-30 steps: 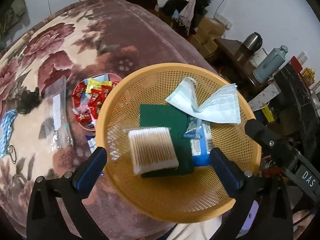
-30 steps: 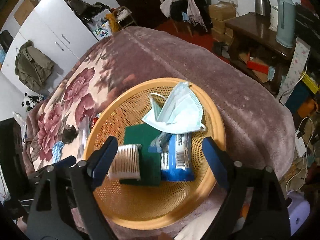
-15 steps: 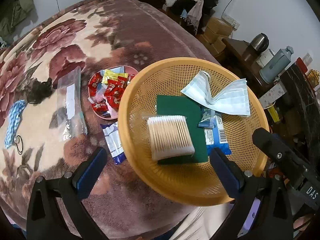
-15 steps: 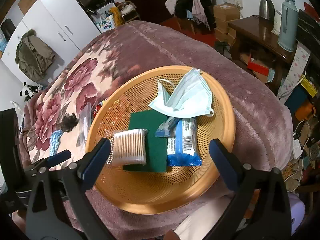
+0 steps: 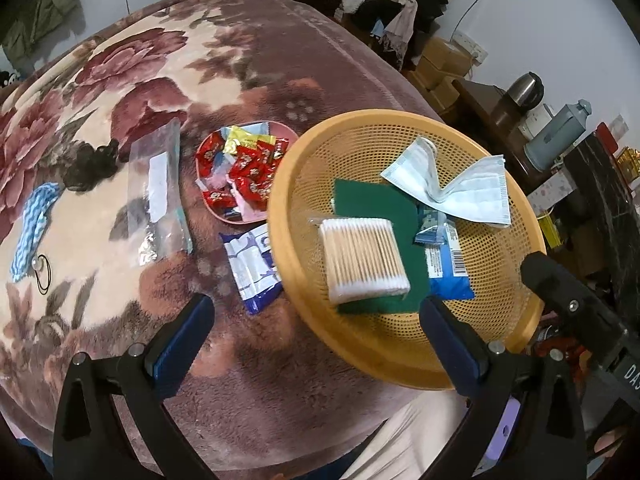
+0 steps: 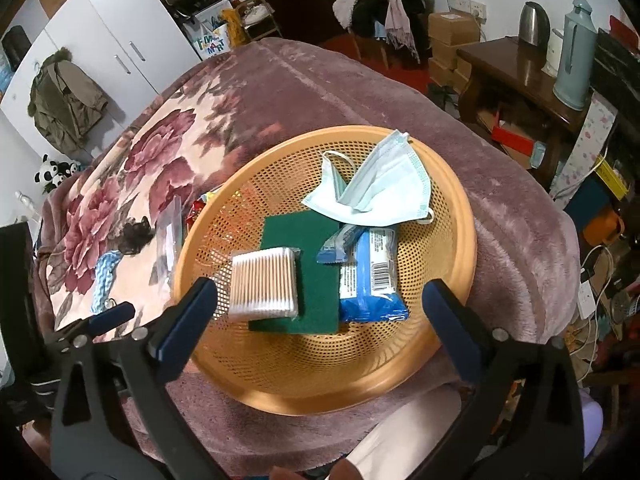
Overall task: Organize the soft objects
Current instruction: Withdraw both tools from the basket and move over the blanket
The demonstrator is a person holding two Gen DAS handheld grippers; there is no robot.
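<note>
Basket (image 6: 460, 240) of orange plastic mesh, round and shallow, rests on a bed covered by a plush floral blanket (image 5: 120, 92), near its right front edge; it serves, by my reading, as the collecting place for the soft items. Inside lie a pale blue face mask (image 6: 380, 188) at the far side, a flat green scouring pad (image 6: 316, 276) in the middle, a clear pack of cotton swabs (image 6: 264, 282) lying on the pad's left part, and a blue tissue pack (image 6: 370, 276) touching the pad's right edge. The right gripper (image 6: 320, 304) hovers over the basket's near half, its fingers (image 6: 188, 316) opening wide with nothing pressed between them. The left gripper (image 5: 316, 328) hangs over the basket's left rim and the blanket, fingers (image 5: 180, 336) spread and empty. Only the left wrist view shows what waits outside the basket: a pink dish of red sweets (image 5: 244, 168), a blue and white sachet (image 5: 252, 264) just beside the rim, a clear plastic bag (image 5: 160, 192) and a blue knitted piece (image 5: 34, 224) far left. The right wrist view shows the basket's contents whole and, at the left edge, the other gripper's finger tip
</note>
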